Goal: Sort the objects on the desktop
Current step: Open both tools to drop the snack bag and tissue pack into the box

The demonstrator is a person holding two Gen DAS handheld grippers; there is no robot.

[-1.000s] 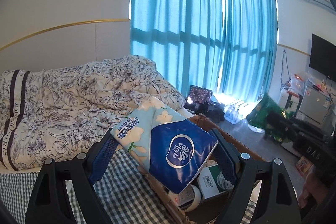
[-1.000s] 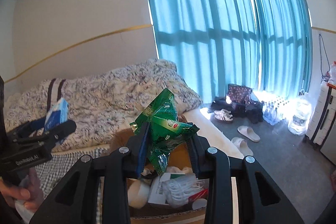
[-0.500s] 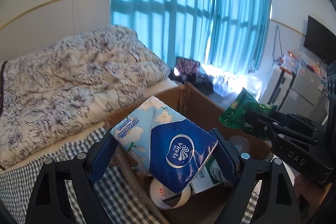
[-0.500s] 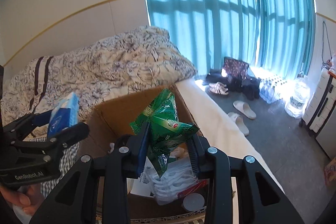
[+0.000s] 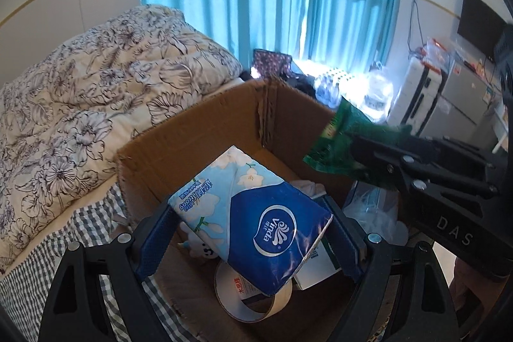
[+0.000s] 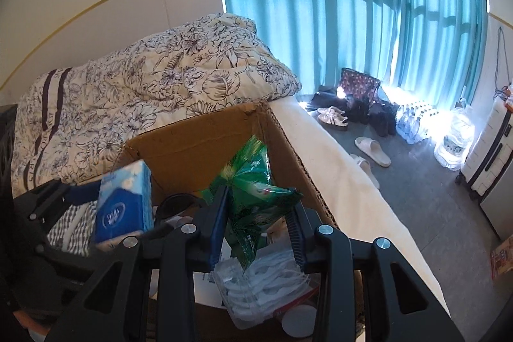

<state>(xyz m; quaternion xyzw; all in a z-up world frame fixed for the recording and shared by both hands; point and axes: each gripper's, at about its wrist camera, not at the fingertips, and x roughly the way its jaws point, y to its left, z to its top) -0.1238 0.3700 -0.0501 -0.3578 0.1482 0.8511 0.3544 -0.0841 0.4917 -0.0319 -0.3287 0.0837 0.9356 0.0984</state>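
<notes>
Blue-and-white tissue pack (image 5: pixel 253 220) is clamped between the fingers of the left gripper (image 5: pixel 250 237), held above the open cardboard box (image 5: pixel 205 130). Green crinkled snack bag (image 6: pixel 253 197) is pinched in the right gripper (image 6: pixel 258 231), also over the box. Below lie a tape roll (image 5: pixel 253 297), a clear packet of white items (image 6: pixel 266 281) and small cartons. Risk: both grippers crowd one opening and may collide on release. The tissue pack sits tilted and could land on the near rim. Floral duvet (image 6: pixel 144 85) lies behind.
</notes>
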